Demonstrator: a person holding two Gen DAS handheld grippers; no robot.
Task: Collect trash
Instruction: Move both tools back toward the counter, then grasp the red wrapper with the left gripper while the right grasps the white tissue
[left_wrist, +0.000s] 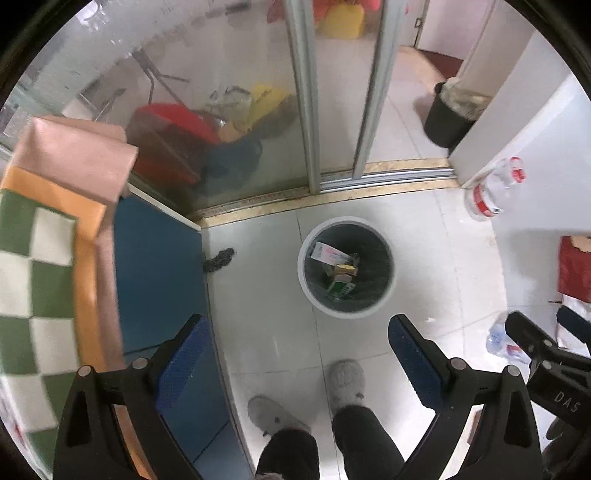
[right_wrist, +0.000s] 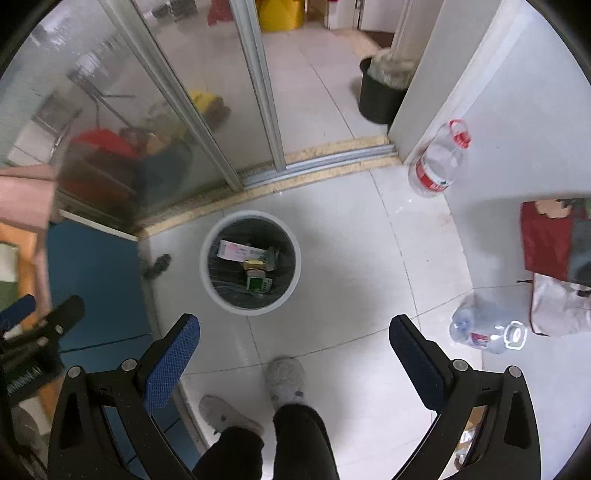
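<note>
Both claws spread wide, nothing between the pads. Left gripper (left_wrist: 295, 354) fills the bottom of its frame; right gripper (right_wrist: 295, 354) the same in its own. Both point down at the floor, held high, well apart from anything graspable. My right claw also shows at the lower right edge of the left view, my left at the lower left edge of the right view, so they sit side by side.

Outward: my slippers (right_wrist: 286, 378) at bottom centre, then the white bin (right_wrist: 250, 310) just above frame centre-left, in the left view (left_wrist: 346, 314) centre. It already holds cartons and wrappers (right_wrist: 245, 258), so I judge part of the collecting done.

Left to do, as I read it: clear bottle (right_wrist: 487, 332) lying on the tiles at lower right, well apart from the bin. Dark scrap (right_wrist: 157, 266) beside the blue mat (right_wrist: 96, 280), left of the bin. Big handled bottle (right_wrist: 437, 162) stands against the wall upper right; can't tell if that's trash.
</note>
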